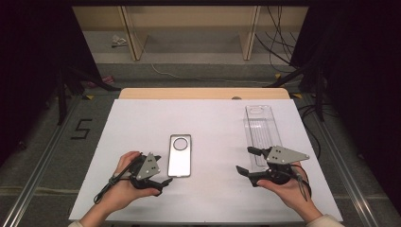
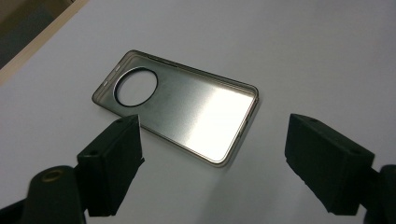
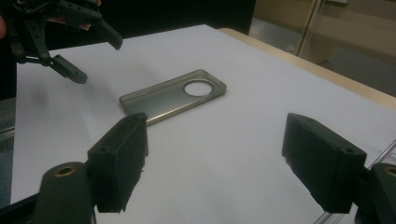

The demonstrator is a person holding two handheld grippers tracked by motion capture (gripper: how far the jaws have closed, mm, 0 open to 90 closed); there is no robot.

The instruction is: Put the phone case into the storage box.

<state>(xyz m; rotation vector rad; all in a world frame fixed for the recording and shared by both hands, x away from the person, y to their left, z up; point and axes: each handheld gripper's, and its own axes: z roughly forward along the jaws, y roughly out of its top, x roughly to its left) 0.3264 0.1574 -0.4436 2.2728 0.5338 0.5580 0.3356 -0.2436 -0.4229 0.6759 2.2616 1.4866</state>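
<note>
Clear plastic box (image 1: 261, 135) near right tongs (image 1: 247, 162), phone case (image 1: 180, 155) apart

Translucent grey phone case (image 1: 180, 155) with round camera cutout lies flat, open side up, mid-table

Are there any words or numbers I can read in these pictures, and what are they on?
"5": a dark mark on the grey floor left of the table, seen in the high view.
The phone case, the clear plastic tray, the left gripper and the right gripper carry no text that I can read.
</note>
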